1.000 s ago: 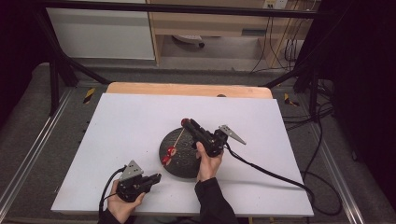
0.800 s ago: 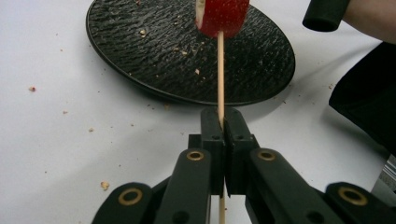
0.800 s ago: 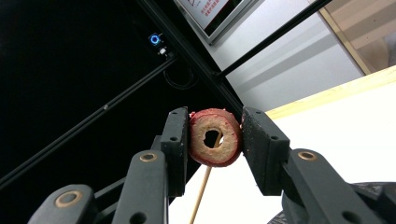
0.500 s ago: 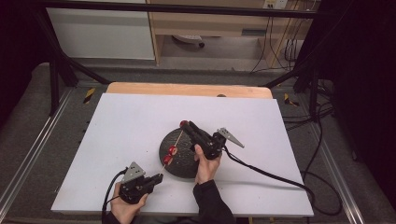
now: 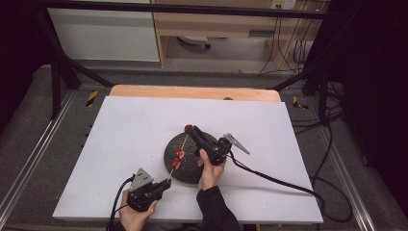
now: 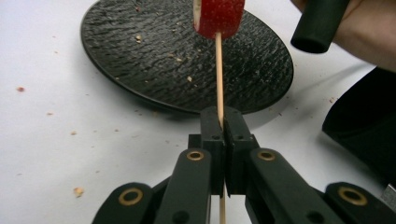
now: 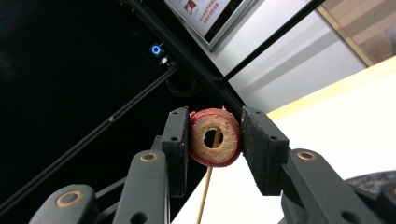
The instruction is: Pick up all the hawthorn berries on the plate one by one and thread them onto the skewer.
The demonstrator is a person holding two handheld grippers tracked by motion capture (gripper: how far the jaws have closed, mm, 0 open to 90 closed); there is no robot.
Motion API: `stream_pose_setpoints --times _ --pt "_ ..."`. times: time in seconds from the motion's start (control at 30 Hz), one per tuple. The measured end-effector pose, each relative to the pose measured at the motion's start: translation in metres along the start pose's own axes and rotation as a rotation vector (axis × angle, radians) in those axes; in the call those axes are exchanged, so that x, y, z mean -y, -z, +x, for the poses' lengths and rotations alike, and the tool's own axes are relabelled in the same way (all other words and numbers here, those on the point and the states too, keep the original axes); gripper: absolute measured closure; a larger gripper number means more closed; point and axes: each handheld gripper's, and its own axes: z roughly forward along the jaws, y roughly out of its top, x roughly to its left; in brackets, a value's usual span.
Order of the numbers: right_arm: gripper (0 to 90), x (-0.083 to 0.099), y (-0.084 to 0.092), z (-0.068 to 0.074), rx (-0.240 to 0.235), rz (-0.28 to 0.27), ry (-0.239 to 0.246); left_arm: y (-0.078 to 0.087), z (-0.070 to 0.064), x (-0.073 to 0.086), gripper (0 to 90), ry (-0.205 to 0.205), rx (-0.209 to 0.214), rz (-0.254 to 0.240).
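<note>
Left gripper [image 5: 166, 184] low at table's [image 5: 120, 144] near edge, jaws clamped tight on wooden skewer [image 6: 218, 74]. Skewer slants up over black plate [image 5: 190, 171], red fruit pieces [image 5: 177, 159] threaded on it. Right gripper [image 7: 215, 135] above plate, jaws pinching red ring slice [image 7: 215, 137], skewer tip inside its hole.

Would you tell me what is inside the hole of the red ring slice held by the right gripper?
Through the ring slice in the right gripper, the wooden skewer crosses the hole; its tip is hidden by the slice.
</note>
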Motion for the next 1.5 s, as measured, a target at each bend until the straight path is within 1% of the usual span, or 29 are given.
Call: stream_pose_setpoints --times 0.1,0.33,0.47,0.63,0.9,1.13,1.17,1.23,1.27,1.3,1.33,1.37,1.4,1.43,1.5 --pt "63.3 0.005 0.001 -0.001 0.004 0.016 0.004 -0.003 0.0 0.0 88.2 0.011 0.007 0.011" --pt "63.3 0.014 0.006 0.003 -0.001 0.058 0.022 -0.004 0.004 -0.003 88.2 0.02 0.008 0.004" --pt "63.3 0.017 0.008 0.004 -0.003 0.068 0.029 -0.005 0.006 -0.003 88.2 0.021 0.015 0.009" --pt "63.3 0.021 0.012 0.006 -0.007 0.088 0.055 -0.005 0.007 -0.003 88.3 0.024 0.021 0.013" --pt "63.3 0.024 0.014 0.007 -0.01 0.103 0.067 -0.005 0.008 -0.004 88.3 0.023 0.026 0.017" --pt "62.9 0.024 0.015 0.008 -0.001 0.125 0.073 -0.006 0.009 -0.003 88.3 0.02 0.029 0.023" --pt "62.5 0.022 0.015 0.008 0.0 0.132 0.083 -0.006 0.01 -0.003 88.3 0.013 0.025 0.019" --pt "62.0 0.02 0.015 0.009 0.003 0.141 0.089 -0.005 0.01 -0.004 88.3 0.015 0.033 0.016" --pt "58.1 0.017 0.015 0.011 0.013 0.155 0.114 -0.004 0.011 -0.004 88.3 0.013 0.03 0.013" --pt "58.1 0.017 0.015 0.011 0.013 0.155 0.114 -0.003 0.012 -0.004 88.3 0.019 0.033 0.013" --pt "56.8 0.014 0.016 0.011 0.015 0.165 0.129 -0.002 0.013 -0.004 88.3 0.015 0.027 0.011" --pt "53.2 0.007 0.017 0.012 0.021 0.18 0.152 -0.002 0.014 -0.004 88.3 0.019 0.025 0.01" --pt "53.2 0.007 0.017 0.012 0.021 0.18 0.152 -0.002 0.015 -0.004 88.3 0.023 0.027 0.012" --pt "51.5 0.004 0.018 0.012 0.028 0.191 0.162 -0.002 0.015 -0.004 88.3 0.027 0.027 0.012" --pt "48.5 -0.003 0.019 0.012 0.043 0.214 0.192 -0.001 0.017 -0.005 88.3 0.026 0.027 0.013"
